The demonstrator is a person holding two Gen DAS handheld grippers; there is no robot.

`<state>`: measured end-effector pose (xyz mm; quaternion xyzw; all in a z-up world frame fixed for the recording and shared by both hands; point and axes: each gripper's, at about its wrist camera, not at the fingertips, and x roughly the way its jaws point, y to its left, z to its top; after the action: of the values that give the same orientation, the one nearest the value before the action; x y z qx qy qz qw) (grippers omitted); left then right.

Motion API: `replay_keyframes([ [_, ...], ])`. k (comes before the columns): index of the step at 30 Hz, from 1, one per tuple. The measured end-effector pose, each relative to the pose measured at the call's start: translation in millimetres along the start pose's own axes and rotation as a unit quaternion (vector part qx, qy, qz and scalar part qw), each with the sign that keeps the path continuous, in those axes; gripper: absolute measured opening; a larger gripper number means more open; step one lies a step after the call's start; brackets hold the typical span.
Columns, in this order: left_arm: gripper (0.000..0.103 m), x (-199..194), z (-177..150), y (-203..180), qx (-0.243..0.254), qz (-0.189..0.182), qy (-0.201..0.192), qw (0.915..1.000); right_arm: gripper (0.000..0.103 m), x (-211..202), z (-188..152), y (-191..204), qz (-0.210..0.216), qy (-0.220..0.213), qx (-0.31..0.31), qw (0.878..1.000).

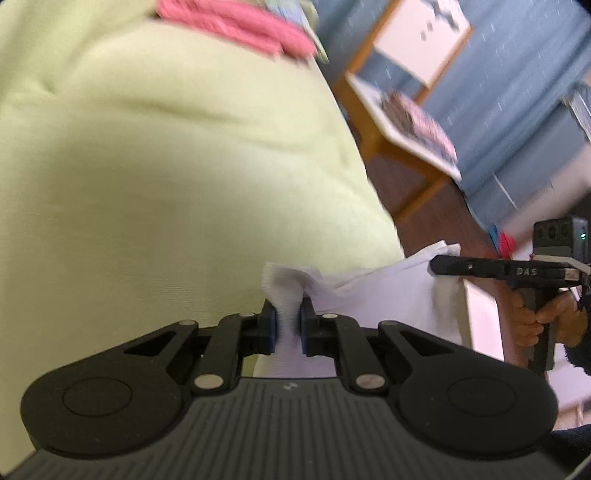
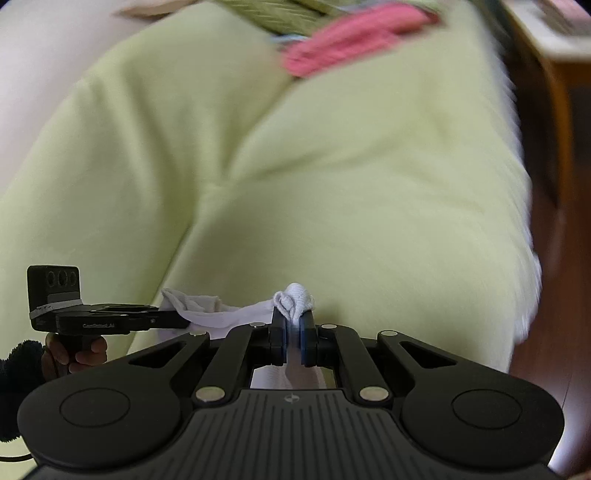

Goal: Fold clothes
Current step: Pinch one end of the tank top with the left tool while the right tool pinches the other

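Between my left gripper's (image 1: 287,325) blue pads a bunched edge of the white garment (image 1: 376,295) is clamped tight, cloth puffing out above the fingertips. My right gripper (image 2: 293,334) is clamped on another bunched corner of the same white garment (image 2: 225,314), which sags in a slack band between the two tools, lifted off the pale green bedspread (image 2: 332,166). I judge this as the pick-up and spread step: both grips look small, so I should draw the tools apart evenly until the edge runs straight, not jerk, or a corner could slip out of the pads. Keeping both hands at the same height should let the rest hang flat before I lay it back down on the spread. Farther off, a pink folded cloth (image 1: 236,26) lies near the bed's far end, well apart from my work, and beyond the bed's edge a wooden-framed stand (image 1: 399,122) sits on the brown floor.
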<state>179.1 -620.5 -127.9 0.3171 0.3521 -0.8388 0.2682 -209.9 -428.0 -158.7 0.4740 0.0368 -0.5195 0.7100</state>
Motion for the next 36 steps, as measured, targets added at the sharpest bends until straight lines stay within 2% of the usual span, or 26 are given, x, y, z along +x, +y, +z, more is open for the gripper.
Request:
replay_keyframes([
  [3,0.008,-44,-12,-23,-0.014,0.043,-0.06,0.9972,0.006,-5,29,31,0.028,0.0,-0.069,0.997],
  [5,0.008,-70,-23,-43,-0.022,0.083,-0.095,0.9917,0.006,-4,51,47,0.05,0.001,-0.103,0.993],
  [8,0.008,-96,-37,-75,-0.041,0.147,-0.137,0.9787,0.006,6,83,64,0.083,0.015,-0.146,0.986],
  [10,0.008,-106,-46,-93,-0.08,0.178,-0.158,0.968,0.006,18,104,74,0.112,0.038,-0.177,0.977],
  [13,0.008,-116,-57,-124,-0.137,0.228,-0.175,0.9479,0.006,34,131,84,0.166,0.085,-0.221,0.957],
  [17,0.008,-119,-70,-184,-0.216,0.278,-0.18,0.9185,0.006,43,158,89,0.224,0.179,-0.26,0.922],
  [20,0.007,-119,-83,-230,-0.292,0.297,-0.19,0.8891,0.006,43,171,93,0.255,0.252,-0.281,0.89],
  [22,0.008,-115,-95,-251,-0.338,0.304,-0.194,0.8692,0.007,47,176,96,0.264,0.299,-0.286,0.871],
  [23,0.008,-111,-102,-254,-0.354,0.306,-0.195,0.8619,0.007,51,177,97,0.265,0.322,-0.287,0.862],
  [26,0.008,-87,-125,-243,-0.392,0.312,-0.195,0.8429,0.007,87,166,98,0.251,0.376,-0.289,0.844],
  [29,0.008,-45,-156,-189,-0.435,0.313,-0.191,0.8222,0.007,154,138,101,0.223,0.396,-0.334,0.826],
  [31,0.008,-22,-179,-148,-0.471,0.314,-0.187,0.8028,0.007,207,116,103,0.197,0.407,-0.349,0.821],
  [33,0.009,-19,-191,-124,-0.477,0.307,-0.197,0.7993,0.007,244,100,105,0.174,0.423,-0.35,0.818],
  [34,0.016,-18,-197,-113,-0.479,0.304,-0.203,0.7978,0.01,258,94,106,0.165,0.43,-0.351,0.815],
  [36,0.023,-24,-201,-110,-0.462,0.308,-0.215,0.8038,0.013,267,90,107,0.169,0.424,-0.355,0.816],
])
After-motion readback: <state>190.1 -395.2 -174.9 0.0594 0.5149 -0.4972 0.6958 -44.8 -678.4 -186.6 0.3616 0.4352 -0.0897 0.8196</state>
